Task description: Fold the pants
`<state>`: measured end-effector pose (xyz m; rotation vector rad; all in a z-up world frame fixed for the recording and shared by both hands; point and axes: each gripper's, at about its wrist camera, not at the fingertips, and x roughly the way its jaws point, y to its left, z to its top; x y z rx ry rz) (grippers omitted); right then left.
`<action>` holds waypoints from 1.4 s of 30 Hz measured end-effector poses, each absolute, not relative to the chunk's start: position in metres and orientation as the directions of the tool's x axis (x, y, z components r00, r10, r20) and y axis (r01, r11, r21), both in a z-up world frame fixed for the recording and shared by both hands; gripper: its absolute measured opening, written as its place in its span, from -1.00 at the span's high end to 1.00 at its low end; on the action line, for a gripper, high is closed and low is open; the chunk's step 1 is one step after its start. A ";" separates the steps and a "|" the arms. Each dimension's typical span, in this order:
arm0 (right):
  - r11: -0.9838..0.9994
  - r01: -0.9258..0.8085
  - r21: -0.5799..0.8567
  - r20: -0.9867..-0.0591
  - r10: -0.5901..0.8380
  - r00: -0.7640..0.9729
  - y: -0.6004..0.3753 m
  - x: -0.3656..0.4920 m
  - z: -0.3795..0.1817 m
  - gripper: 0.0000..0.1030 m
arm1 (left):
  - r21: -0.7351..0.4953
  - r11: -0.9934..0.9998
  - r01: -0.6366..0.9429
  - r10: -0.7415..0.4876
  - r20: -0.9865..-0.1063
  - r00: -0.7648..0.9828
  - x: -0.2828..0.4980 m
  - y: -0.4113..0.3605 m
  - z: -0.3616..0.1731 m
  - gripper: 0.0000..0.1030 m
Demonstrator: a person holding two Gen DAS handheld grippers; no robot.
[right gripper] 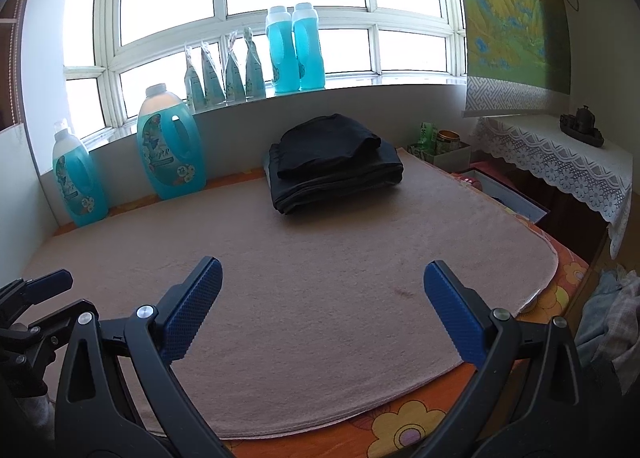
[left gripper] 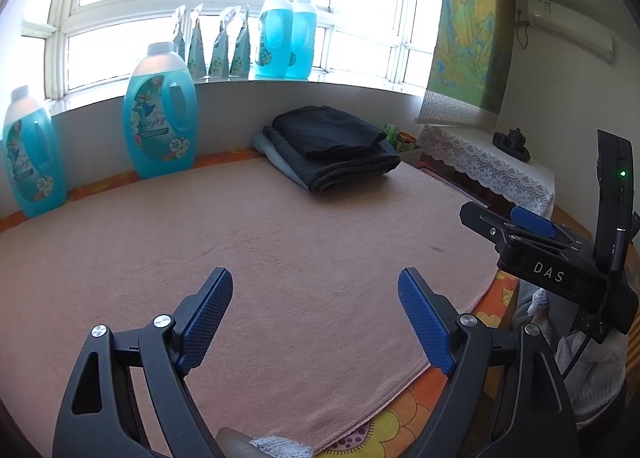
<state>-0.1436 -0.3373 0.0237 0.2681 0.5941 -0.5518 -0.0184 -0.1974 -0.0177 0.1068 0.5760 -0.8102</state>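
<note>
Left gripper (left gripper: 316,310): jaws spread wide, nothing between the blue pads, held above the near part of the pink towel (left gripper: 280,258). Right gripper (right gripper: 322,298): jaws likewise spread wide and holding nothing, above the same towel; in the left wrist view its black body appears at the right edge.

Folded pants (right gripper: 334,162): stack of dark folded garments at the far end of the towel, well apart from both grippers and straight ahead of them. A smaller black folded piece lies on a larger dark grey one; a light blue-grey layer shows under the stack in the left wrist view, possibly a third garment.

The towel covers most of an orange flower-print sheet (right gripper: 400,424), which shows along the near and right edges.

Left of the pants, against the wall: a large blue detergent bottle (right gripper: 170,146) and a smaller one (right gripper: 78,182). Behind the pants, on the window sill (right gripper: 400,80): two more blue bottles (right gripper: 294,50) and four refill pouches (right gripper: 224,74).

Right of the pants: a box with a tin (right gripper: 448,140), then a side table with a white lace cloth (right gripper: 560,162). Above it hangs a landscape scroll (right gripper: 508,10).
</note>
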 end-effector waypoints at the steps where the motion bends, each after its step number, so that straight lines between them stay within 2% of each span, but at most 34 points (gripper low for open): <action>1: 0.824 0.561 0.082 -0.594 -0.412 0.691 -0.337 -0.144 0.024 -0.99 | -0.119 0.695 0.709 -0.650 -0.525 0.549 -0.018 -0.197 -0.018 -0.65; 42: 0.835 0.545 0.078 -0.613 -0.391 0.687 -0.338 -0.137 0.008 -0.99 | -0.104 0.719 0.687 -0.631 -0.512 0.583 -0.021 -0.199 -0.020 -0.65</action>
